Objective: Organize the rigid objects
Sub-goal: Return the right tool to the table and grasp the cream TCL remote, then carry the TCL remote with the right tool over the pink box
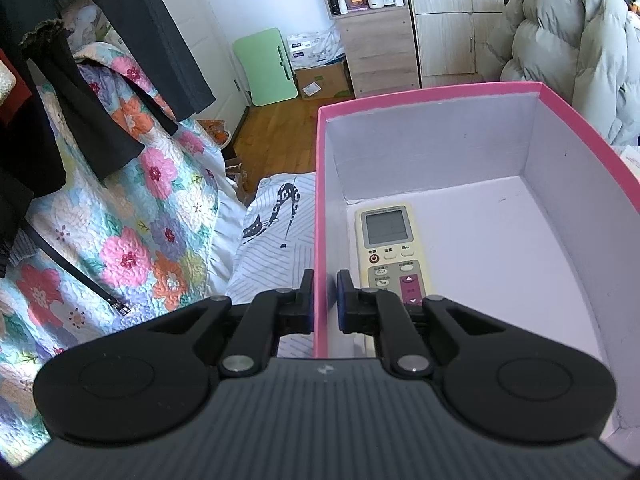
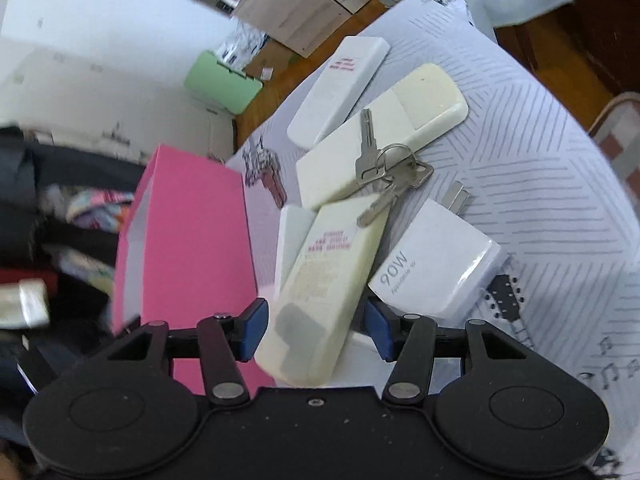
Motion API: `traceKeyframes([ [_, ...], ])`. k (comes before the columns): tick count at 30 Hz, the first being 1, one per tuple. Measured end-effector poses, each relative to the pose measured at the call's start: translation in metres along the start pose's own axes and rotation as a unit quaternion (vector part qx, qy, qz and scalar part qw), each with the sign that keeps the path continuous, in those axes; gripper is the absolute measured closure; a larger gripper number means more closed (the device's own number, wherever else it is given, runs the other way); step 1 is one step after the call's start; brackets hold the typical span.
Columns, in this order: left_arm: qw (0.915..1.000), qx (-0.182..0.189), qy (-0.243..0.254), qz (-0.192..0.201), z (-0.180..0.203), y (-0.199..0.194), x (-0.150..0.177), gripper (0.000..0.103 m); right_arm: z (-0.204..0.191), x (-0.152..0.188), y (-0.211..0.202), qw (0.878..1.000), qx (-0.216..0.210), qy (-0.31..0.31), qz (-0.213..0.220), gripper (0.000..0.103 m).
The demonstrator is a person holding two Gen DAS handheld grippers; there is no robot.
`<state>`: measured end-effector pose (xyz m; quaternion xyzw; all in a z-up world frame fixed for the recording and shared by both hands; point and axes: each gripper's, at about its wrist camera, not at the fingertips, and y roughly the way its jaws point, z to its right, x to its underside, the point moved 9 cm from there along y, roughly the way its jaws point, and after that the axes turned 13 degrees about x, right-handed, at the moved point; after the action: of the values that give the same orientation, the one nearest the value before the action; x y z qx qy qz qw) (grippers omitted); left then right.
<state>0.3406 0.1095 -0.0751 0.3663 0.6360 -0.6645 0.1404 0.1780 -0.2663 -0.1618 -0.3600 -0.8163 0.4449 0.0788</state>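
Note:
My left gripper [image 1: 325, 300] is shut on the left wall of a pink box [image 1: 320, 216] with a white inside. A cream remote with a screen [image 1: 390, 250] lies face up in the box. In the right wrist view the pink box [image 2: 188, 240] stands to the left. My right gripper [image 2: 316, 330] holds a cream remote [image 2: 324, 292], back side up, between its blue pads [image 2: 252, 326]. Beyond it lie another cream remote [image 2: 384, 140], a white remote [image 2: 340, 88], a bunch of keys [image 2: 380, 168] and a white 90W charger [image 2: 436, 264].
All lies on a striped white bedsheet [image 2: 520, 160]. A floral quilt [image 1: 132, 208] and dark clothes [image 1: 60, 80] are left of the box. A puffy coat [image 1: 572, 40], wooden cabinets [image 1: 380, 40] and a green folding board [image 1: 266, 66] stand behind.

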Motion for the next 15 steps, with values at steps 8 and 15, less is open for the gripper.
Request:
traceKeyframes([
  [8, 1.0000, -0.001, 0.002, 0.000, 0.000, 0.000, 0.000, 0.093, 0.001, -0.004, 0.008, 0.999, -0.008, 0.031, 0.037, 0.070],
  [15, 1.0000, -0.004, 0.007, -0.001, 0.003, -0.001, 0.001, 0.093, -0.017, -0.005, -0.007, 0.992, 0.015, -0.059, 0.110, 0.082],
])
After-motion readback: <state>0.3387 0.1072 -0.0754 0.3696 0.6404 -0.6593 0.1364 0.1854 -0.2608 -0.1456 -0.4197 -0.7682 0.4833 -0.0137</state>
